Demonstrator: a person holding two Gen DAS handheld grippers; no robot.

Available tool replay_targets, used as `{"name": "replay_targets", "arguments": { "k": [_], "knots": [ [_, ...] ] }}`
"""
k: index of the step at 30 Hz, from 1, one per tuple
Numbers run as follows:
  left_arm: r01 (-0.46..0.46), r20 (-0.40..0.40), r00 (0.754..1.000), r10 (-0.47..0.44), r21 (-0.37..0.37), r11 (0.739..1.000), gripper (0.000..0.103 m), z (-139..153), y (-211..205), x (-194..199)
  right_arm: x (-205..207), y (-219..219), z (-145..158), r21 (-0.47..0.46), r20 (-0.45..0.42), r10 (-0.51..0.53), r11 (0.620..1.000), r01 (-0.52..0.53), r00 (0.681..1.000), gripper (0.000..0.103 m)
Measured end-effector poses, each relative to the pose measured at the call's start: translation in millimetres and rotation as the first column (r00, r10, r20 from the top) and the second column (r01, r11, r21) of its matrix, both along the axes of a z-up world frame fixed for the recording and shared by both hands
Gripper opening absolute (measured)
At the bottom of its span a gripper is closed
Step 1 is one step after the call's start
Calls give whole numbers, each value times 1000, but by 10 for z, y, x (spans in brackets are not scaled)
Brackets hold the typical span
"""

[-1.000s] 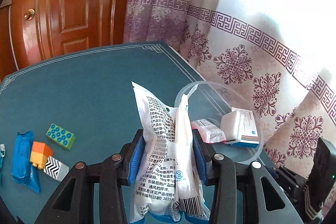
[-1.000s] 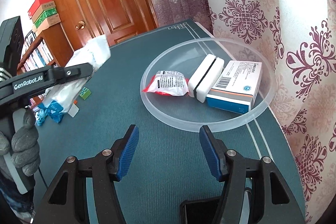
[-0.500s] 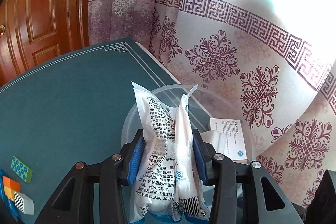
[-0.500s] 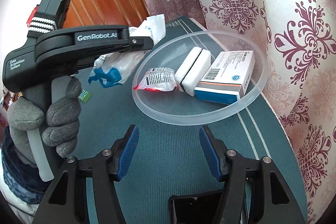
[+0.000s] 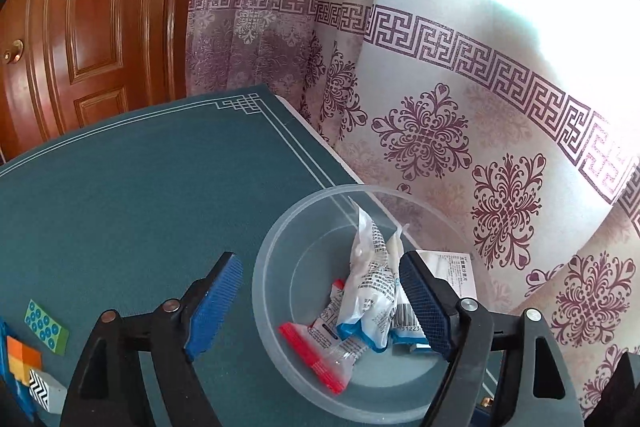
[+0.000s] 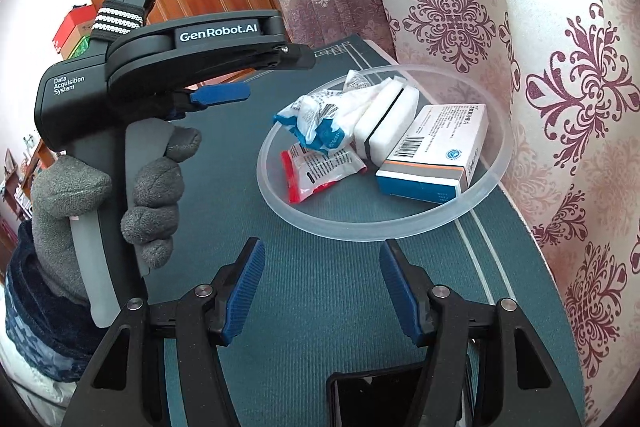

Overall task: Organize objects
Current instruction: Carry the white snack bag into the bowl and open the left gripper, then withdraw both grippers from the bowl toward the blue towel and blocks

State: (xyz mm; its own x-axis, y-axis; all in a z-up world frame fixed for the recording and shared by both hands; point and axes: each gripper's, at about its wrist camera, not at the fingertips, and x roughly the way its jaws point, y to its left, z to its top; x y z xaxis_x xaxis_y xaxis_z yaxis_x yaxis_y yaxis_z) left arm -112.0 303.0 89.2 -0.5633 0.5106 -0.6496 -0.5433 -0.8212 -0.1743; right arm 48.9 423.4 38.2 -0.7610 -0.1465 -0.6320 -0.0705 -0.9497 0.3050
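Patterned curtains back a green worktop where a clear plastic bowl, centre right, holds a white-and-blue sachet resting on a red packet beside a medicine box. Light, soft and crinkly, it grips best across its middle. A second ago the left gripper clenched it; now its fingers are opening, released. The right gripper hovers half-spread, empty.

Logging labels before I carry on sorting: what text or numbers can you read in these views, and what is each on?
"GenRobot.AI": side of the left gripper.
"Data Acquisition System": its black body.
"51223", partly hidden: beside the barcode on the white and blue packet in the clear bowl.
Small print on the packet, red-edged sachet and medicine box: too small to read.
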Motion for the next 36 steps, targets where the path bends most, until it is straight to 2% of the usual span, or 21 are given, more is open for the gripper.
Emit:
{"name": "replay_targets", "arguments": {
  "k": [3,8,15,23,36],
  "knots": [
    [-21,-8,1000,21,-11,1000,90,6,-88,43,12,-38,22,8,-2,5,1000,-5,1000,61],
    [-38,-22,999,37,-34,999,91,-2,-214,133,31,-72,45,13,-1,2,1000,-2,1000,61],
    [-87,-37,996,85,-53,995,100,-10,-442,251,53,-149,20,19,16,5,1000,-6,1000,61],
    [-162,-73,985,155,-96,982,100,-53,-697,344,47,-259,-23,31,37,8,999,-9,999,62],
    [-223,-158,967,200,-150,963,102,-49,-1127,560,-15,-605,-11,53,46,49,997,-51,998,62]
  ]
}}
